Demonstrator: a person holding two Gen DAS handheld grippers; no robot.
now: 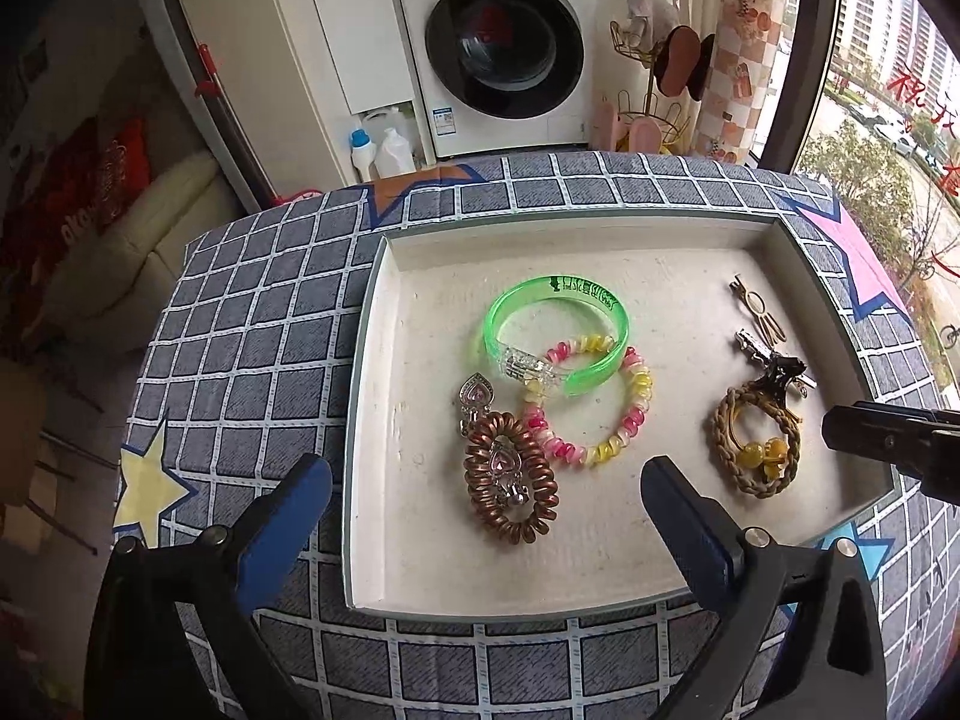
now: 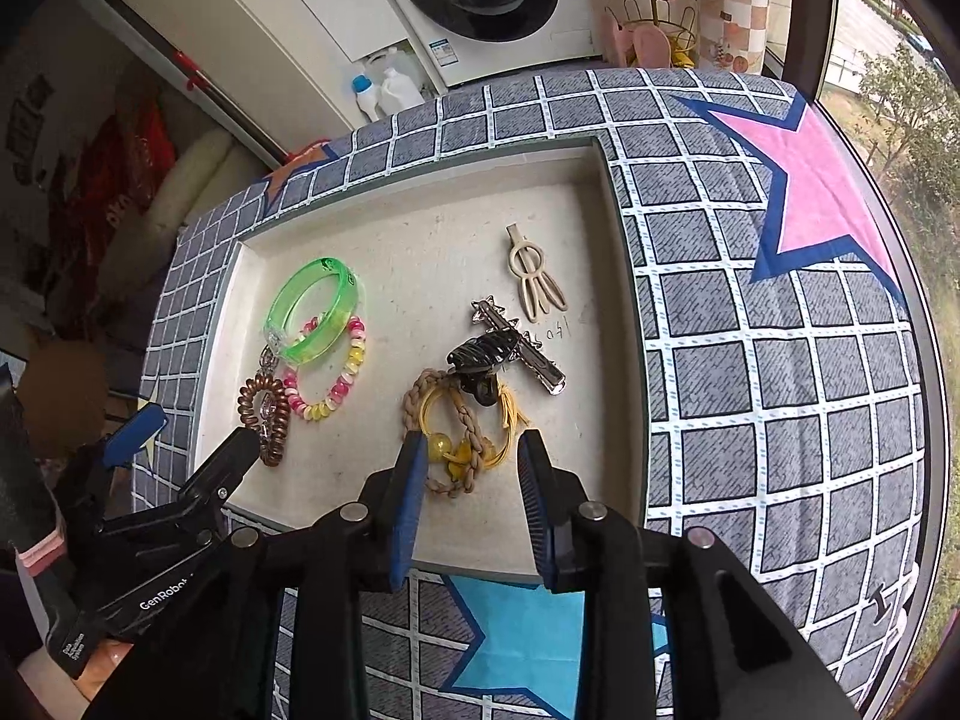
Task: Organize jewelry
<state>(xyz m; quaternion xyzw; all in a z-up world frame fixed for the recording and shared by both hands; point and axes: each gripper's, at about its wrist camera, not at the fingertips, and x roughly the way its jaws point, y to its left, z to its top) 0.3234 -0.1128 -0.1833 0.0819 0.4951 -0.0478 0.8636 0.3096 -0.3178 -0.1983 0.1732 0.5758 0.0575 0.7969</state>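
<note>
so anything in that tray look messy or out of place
Nothing is damaged or spilled, but pieces overlap in the tray: the green bangle lies over the pink-yellow coil tie, and a heart clip sits across the brown coil tie.

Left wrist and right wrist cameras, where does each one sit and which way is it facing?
Left wrist: on the left claw, looking steeply down at the tray; its wide-open blue pads show.
Right wrist: on the right claw, facing down over the braided hair tie; its partly open pads show, touching nothing.
Shared: tray, green bangle, and each view shows the other claw.
</note>
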